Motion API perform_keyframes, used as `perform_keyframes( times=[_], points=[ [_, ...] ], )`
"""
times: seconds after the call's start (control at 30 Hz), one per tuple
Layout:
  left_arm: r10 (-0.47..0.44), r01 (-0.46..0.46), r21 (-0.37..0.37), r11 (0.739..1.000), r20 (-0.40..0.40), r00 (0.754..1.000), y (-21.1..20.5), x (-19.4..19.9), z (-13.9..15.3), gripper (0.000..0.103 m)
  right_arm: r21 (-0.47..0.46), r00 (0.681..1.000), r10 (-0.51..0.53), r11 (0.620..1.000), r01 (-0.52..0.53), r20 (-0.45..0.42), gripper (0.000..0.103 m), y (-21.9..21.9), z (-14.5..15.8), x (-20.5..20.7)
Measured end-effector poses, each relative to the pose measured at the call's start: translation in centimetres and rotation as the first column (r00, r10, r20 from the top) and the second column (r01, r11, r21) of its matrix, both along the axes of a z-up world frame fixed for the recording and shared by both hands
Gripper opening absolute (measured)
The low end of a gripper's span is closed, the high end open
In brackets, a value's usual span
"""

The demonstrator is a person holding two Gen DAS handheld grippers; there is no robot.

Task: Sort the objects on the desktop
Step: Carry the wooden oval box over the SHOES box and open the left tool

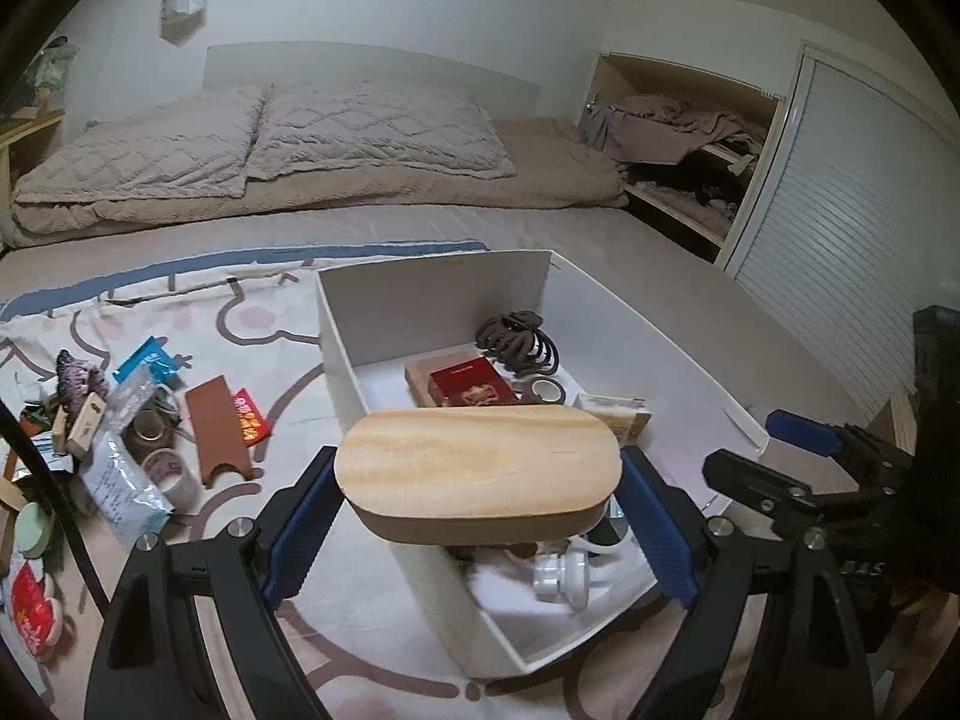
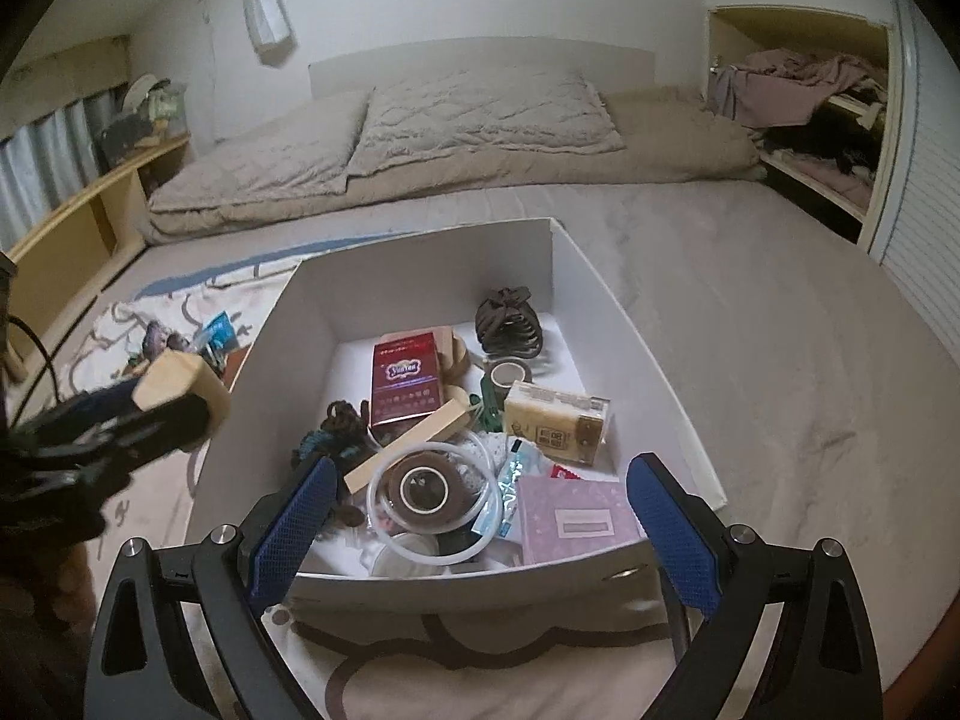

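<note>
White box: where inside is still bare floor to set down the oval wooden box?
White box: bare floor shows along the far wall, left of the brown hair claw. The near half is crowded around the tape roll.

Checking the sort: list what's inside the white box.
Inside the white box: hair claw, red pack, tape, wooden stick, clear ring, pink card. Beneath them, hidden.

dim, bluish, fisheye-warped, dark corners

left gripper (image 1: pixel 480 516) – clamped, loaded | right gripper (image 2: pixel 477 525) – jaws apart, empty
</note>
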State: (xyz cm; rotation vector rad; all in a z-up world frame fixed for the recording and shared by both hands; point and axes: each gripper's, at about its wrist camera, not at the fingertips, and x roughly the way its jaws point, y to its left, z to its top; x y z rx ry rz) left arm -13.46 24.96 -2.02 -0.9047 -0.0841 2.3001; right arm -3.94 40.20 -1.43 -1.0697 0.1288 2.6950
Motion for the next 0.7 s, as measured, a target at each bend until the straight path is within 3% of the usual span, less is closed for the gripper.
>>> perform_keyframes(
  times=[0.7],
  points=[
    [-0.018,0.034,-0.126,0.991,0.125,0.992,6.4,0.9,-2.7,0.09,-0.071,0.997,-0.077,0.995,0.075,-0.026,0.097,2.7,-0.6,2.6]
  ],
)
